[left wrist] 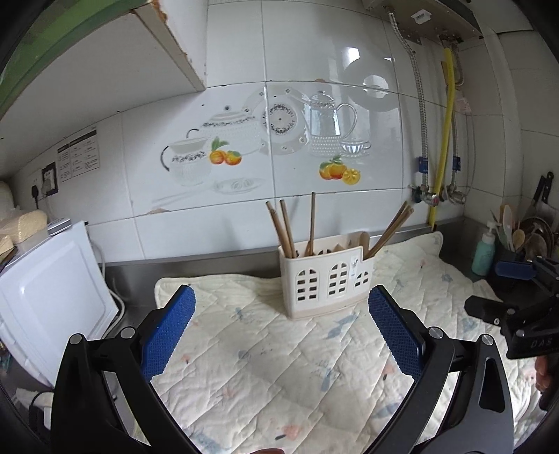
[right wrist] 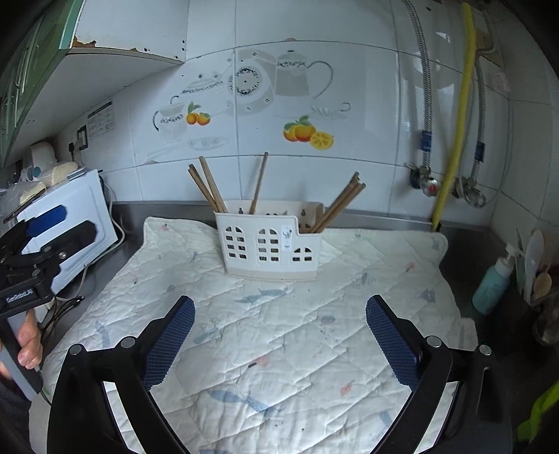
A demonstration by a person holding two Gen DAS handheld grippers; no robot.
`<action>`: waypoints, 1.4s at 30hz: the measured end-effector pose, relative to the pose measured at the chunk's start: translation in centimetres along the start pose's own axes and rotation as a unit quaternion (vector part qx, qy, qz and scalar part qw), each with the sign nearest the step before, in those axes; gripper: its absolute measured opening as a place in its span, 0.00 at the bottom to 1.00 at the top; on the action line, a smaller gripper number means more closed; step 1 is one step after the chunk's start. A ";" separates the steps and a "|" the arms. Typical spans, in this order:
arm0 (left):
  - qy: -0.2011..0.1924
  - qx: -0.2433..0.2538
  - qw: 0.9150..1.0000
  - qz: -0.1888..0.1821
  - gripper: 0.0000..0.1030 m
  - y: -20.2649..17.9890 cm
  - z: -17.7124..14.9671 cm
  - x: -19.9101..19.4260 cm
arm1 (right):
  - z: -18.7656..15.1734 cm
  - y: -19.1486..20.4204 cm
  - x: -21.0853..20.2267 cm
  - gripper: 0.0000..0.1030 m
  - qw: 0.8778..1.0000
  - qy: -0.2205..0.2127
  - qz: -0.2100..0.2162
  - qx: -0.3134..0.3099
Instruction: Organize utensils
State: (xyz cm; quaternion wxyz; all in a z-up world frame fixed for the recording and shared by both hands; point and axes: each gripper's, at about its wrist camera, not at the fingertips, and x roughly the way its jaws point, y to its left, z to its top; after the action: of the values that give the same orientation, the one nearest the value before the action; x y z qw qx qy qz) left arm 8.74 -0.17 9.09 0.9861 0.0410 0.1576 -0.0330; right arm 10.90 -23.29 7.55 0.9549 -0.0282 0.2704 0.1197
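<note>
Both claws, left (left wrist: 281, 304) and right (right wrist: 279, 314), gape empty; left handle (right wrist: 19, 298) reads "GenRobot.AI".

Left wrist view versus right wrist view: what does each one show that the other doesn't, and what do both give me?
Only the left wrist view shows the water heater's underside up top and the knives on the right wall. Only the right wrist view shows the hand gripping the left gripper's handle. Both show the white utensil holder with wooden chopsticks standing on the quilted mat, the teal bottle, and each gripper open and empty: left gripper, right gripper.
</note>
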 end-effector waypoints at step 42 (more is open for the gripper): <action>0.043 -0.010 0.999 0.025 0.95 0.5 -6.6 -4.6 | -5.5 2.5 -3.9 0.93 0.999 -0.007 -0.034 0.012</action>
State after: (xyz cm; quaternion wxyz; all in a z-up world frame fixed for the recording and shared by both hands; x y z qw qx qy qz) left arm 2.37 1.20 4.28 0.9792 0.0364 0.1993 -0.0050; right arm 4.26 -22.32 4.89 0.9606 -0.0250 0.2637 0.0842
